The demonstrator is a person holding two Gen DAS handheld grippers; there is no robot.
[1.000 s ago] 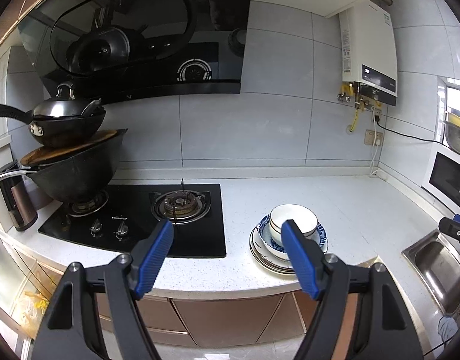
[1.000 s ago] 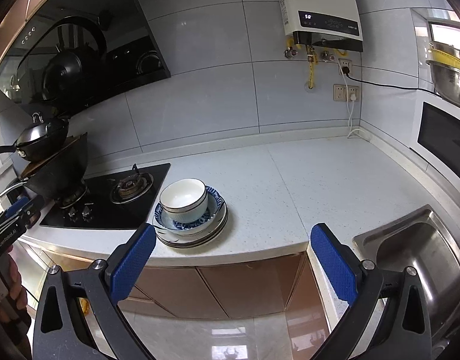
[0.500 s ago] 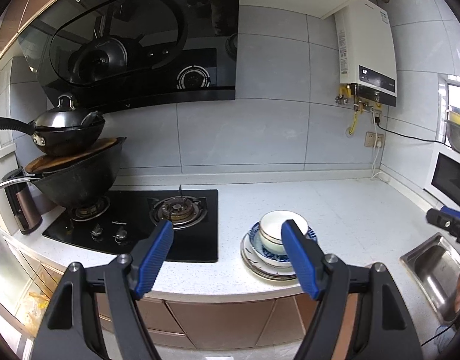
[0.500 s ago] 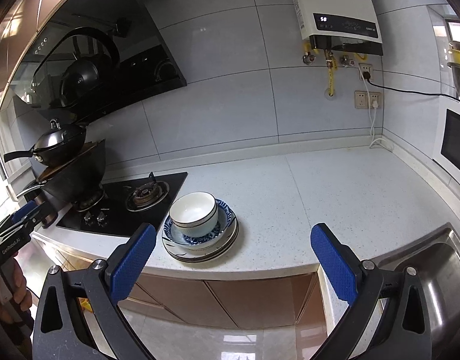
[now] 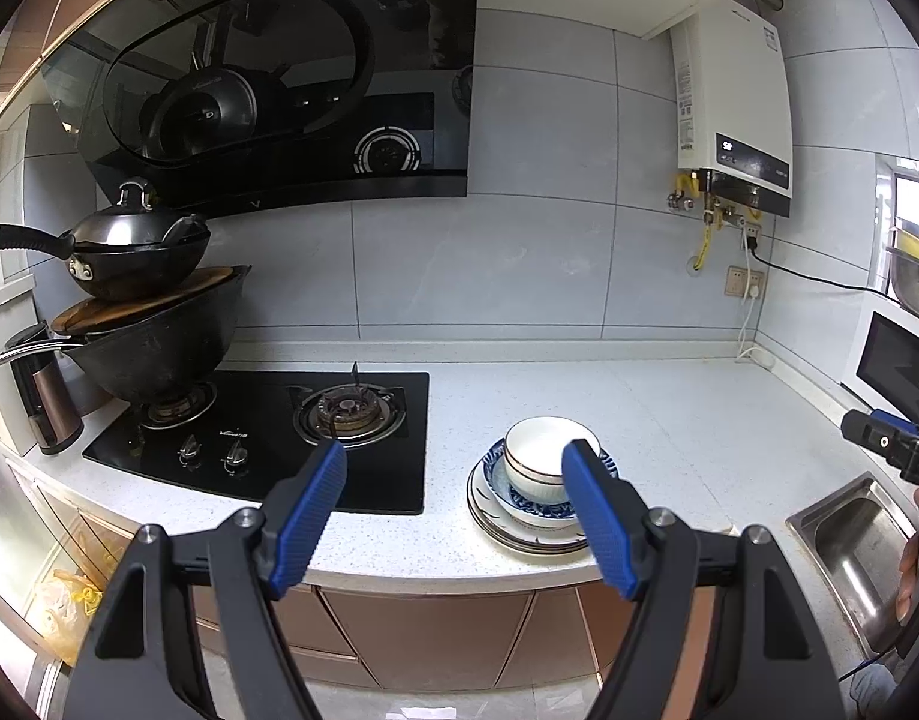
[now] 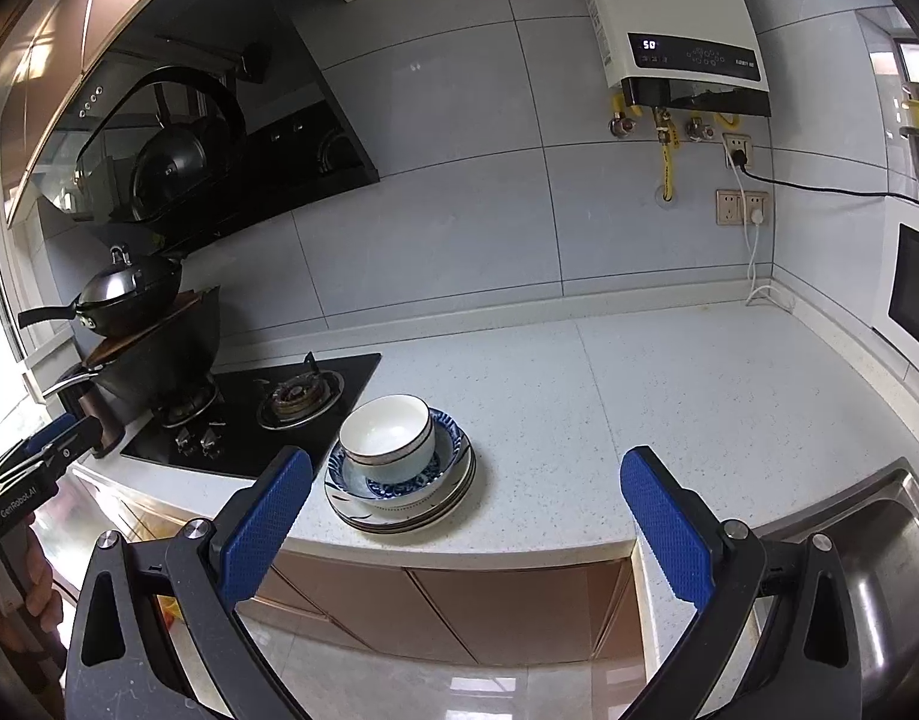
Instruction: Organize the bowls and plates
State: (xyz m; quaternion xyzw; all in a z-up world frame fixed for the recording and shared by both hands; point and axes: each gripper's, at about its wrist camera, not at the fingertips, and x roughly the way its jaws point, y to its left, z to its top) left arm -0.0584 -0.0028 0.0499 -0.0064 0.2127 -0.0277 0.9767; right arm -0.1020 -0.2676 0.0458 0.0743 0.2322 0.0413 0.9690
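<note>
A white bowl [image 5: 543, 456] [image 6: 387, 433] sits in a blue-patterned bowl [image 5: 534, 503] [image 6: 444, 450], on a stack of plates [image 5: 507, 531] [image 6: 399, 519] near the counter's front edge. My left gripper [image 5: 456, 462] hangs open in front of the counter, off the edge, with nothing between its blue pads; its right pad overlaps the stack in the picture only. My right gripper [image 6: 465, 468] is open wide, also short of the counter, with the stack just left of its middle. In the right wrist view the left gripper [image 6: 39, 456] shows at the far left, held by a hand.
A black gas hob [image 5: 267, 426] [image 6: 261, 414] lies left of the stack, with stacked woks [image 5: 147, 312] on its left burner. A steel sink [image 5: 855, 546] [image 6: 879, 576] is at the right. A microwave [image 5: 897, 360] stands at the far right, a water heater [image 5: 729, 108] on the wall.
Both views have pulled back slightly from the counter, so the stack looks a little smaller and farther. Both grippers stay open. Nothing on the counter has moved.
</note>
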